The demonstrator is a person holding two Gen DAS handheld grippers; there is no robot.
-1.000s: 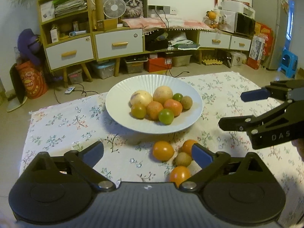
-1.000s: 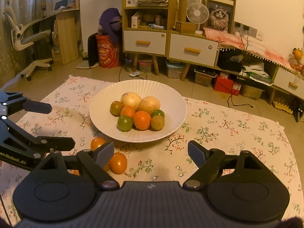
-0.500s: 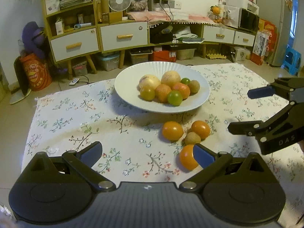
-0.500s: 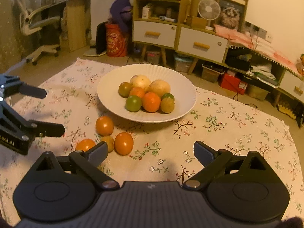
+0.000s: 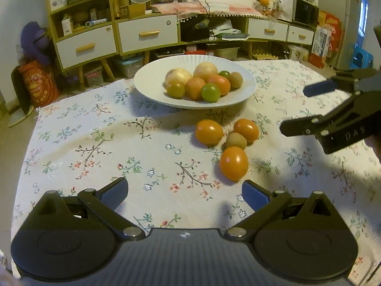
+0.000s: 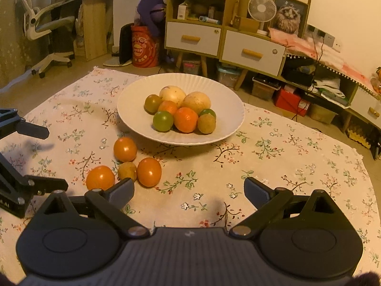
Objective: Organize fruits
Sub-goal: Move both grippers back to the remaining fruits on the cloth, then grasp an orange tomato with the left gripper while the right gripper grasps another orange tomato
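Fruit lies in two groups on the flower-printed tablecloth [image 5: 95, 143]: eight pieces heaped in the round white ribbed plate [image 6: 133, 109], and three orange round fruits [image 6: 125, 149] around a small brown kiwi-like fruit [image 6: 127, 171] just in front of it. Left gripper [image 5: 185, 191] and right gripper [image 6: 189, 189] hover with fingers spread wide, gripping nothing.

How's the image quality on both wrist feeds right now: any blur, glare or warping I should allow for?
Left wrist view: fruit on the white plate is slightly motion-smeared, and glare spots sit on the nearest orange fruit. Right wrist view: sharper, warm dim light, a soft shadow under the plate. Both: fisheye bends the cabinet lines and the corners go dark.
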